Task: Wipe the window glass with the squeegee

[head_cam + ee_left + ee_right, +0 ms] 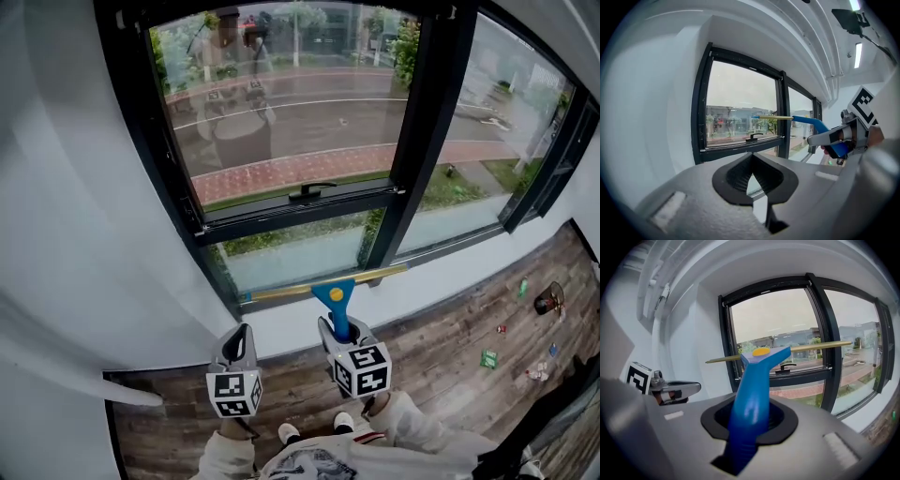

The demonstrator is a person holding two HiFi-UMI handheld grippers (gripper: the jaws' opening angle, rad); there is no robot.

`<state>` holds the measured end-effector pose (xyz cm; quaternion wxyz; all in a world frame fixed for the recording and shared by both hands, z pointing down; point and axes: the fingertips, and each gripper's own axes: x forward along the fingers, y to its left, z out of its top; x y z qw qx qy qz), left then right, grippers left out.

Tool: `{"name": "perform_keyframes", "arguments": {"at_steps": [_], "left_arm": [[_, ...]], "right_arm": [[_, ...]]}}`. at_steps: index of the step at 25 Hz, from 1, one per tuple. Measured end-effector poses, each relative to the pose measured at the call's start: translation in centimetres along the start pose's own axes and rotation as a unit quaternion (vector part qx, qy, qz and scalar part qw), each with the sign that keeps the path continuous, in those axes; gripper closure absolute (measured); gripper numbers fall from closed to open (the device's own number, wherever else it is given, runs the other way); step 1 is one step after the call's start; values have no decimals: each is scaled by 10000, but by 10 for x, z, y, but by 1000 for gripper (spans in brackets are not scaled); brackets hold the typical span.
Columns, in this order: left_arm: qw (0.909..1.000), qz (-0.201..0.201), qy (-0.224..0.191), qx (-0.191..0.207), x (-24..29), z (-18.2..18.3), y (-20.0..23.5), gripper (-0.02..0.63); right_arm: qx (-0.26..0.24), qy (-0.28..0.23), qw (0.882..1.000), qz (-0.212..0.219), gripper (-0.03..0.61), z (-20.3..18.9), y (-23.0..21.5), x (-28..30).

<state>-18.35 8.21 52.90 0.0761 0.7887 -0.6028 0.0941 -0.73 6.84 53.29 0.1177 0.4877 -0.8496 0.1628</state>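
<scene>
The right tongs [339, 328] are clamped on the blue handle of the squeegee [335, 292], which stands up out of them. The left tongs [240, 339], just beside, are closed on nothing. The window [281, 122] fills the wall ahead, with its lower pane [291, 255] under the black crossbar [300, 206]. The squeegee's brass blade [319, 284] lies level along that pane's bottom edge, by the sill; I cannot tell whether it touches the glass. This looks like the low end of a stroke. The next move probably calls for raising the blade to the pane's top, pressing it flat and drawing it down evenly.
</scene>
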Motion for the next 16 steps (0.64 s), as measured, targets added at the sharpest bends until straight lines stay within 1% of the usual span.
{"name": "perform_keyframes", "arguments": {"at_steps": [6, 16], "left_arm": [[10000, 80, -54, 20, 3, 8, -19, 614], [9999, 103, -5, -36, 2, 4, -27, 614]], "right_arm": [[63, -26, 9999, 83, 488, 2, -18, -9], [75, 26, 9998, 174, 488, -2, -22, -4]]}}
